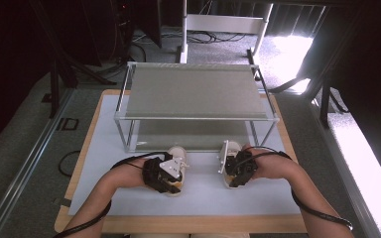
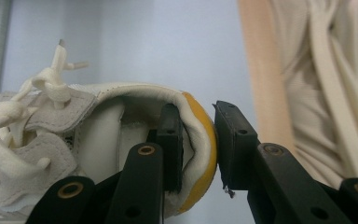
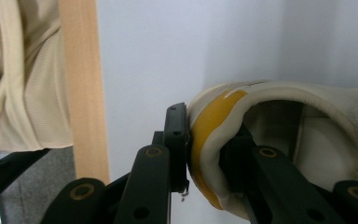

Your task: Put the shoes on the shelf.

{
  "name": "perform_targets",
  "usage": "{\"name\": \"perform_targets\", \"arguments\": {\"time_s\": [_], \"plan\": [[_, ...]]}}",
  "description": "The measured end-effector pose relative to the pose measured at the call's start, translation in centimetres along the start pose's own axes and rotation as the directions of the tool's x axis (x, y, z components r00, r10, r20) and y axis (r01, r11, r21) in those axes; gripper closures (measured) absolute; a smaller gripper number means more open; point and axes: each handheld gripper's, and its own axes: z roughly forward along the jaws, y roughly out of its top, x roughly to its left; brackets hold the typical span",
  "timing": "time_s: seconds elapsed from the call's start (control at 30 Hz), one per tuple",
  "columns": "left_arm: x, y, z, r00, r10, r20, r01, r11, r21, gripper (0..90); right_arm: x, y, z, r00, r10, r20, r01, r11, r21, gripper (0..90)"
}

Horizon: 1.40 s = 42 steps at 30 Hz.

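Two cream sneakers with yellow heel tabs sit on the white mat in front of a metal rack. My left gripper (image 1: 171, 184) is shut on the heel of the left sneaker (image 1: 177, 157), one jaw inside the shoe and one outside; its own view shows the heel (image 2: 200, 154) pinched and white laces (image 2: 42, 88) further off. My right gripper (image 1: 233, 181) is shut on the heel of the right sneaker (image 1: 229, 150) the same way, with the yellow tab (image 3: 209, 140) squeezed between the jaws. Both shoes point toward the rack.
A two-level metal rack (image 1: 194, 91) with grey shelves stands just beyond the shoes. The white mat (image 1: 129, 198) covers a wooden table whose front edge (image 1: 178, 224) runs near the person's body. Floor and stands lie around.
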Motion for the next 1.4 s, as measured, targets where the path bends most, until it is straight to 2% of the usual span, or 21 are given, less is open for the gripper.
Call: {"name": "perform_targets", "arguments": {"time_s": [0.07,0.23,0.37,0.53,0.73,0.77,0.83,1.03,1.13,1.17,1.2,1.27,1.4], "plan": [[0.4,0.4,0.3,0.9998,0.012,-0.017,-0.012,0.9999,0.012,72.7,-0.3,0.2,-0.1,1.0,-0.002,0.006,0.002,1.0,-0.01,76.5],[1.6,1.2,0.4,0.9988,0.038,-0.032,-0.037,0.9991,0.019,72.8,-1.2,0.7,-0.5,0.9978,0.008,0.065,-0.004,0.998,-0.065,77.5],[2.6,1.5,0.5,0.9984,0.046,-0.033,-0.046,0.999,0.002,73.2,-1.7,0.9,-0.7,0.9989,0.013,0.044,-0.009,0.997,-0.079,77.2],[4.0,1.7,1.1,0.9979,0.054,-0.036,-0.054,0.9985,-0.01,73.5,-2.2,1.2,-0.1,0.9983,0.016,0.056,-0.013,0.998,-0.058,77.0],[5.3,2.0,1.7,0.996,0.067,-0.059,-0.069,0.9971,-0.031,73.6,-3.3,1.6,0.2,0.9962,0.019,0.085,-0.01,0.995,-0.104,77.0],[5.6,2.1,1.8,0.9964,0.058,-0.061,-0.061,0.9974,-0.038,73.5,-3.6,1.7,0.3,0.996,0.02,0.087,-0.01,0.994,-0.109,77.0],[6.1,2.3,2.0,0.9953,0.067,-0.07,-0.07,0.9967,-0.041,73.5,-4.0,2.0,0.4,0.9958,0.034,0.085,-0.024,0.994,-0.109,76.6],[7.3,2.7,3.0,0.997,0.056,-0.054,-0.058,0.9973,-0.045,73.6,-5.3,3.1,1.4,0.9962,0.045,0.074,-0.039,0.996,-0.078,76.1],[7.5,2.8,3.5,0.9968,0.064,-0.048,-0.066,0.9961,-0.058,73.6,-5.7,3.4,1.9,0.9967,0.014,0.08,-0.007,0.996,-0.09,75.8],[7.6,2.8,3.7,0.9963,0.069,-0.05,-0.073,0.9952,-0.066,73.4,-5.9,3.5,2.0,0.9969,0.02,0.076,-0.012,0.995,-0.097,75.5],[7.7,2.8,3.8,0.9974,0.057,-0.045,-0.06,0.9951,-0.079,73.4,-6.0,3.6,2.2,0.998,0.023,0.059,-0.017,0.995,-0.103,75.2],[7.9,2.7,4.0,0.997,0.05,-0.059,-0.055,0.9948,-0.086,72.7,-6.1,3.6,2.3,0.9983,0.021,0.055,-0.015,0.993,-0.114,74.6],[8.0,2.7,4.0,0.9978,-0.003,-0.067,-0.004,0.9948,-0.101,69.5,-6.0,3.6,1.7,0.9929,0.027,0.116,-0.01,0.989,-0.146,67.0]]}}
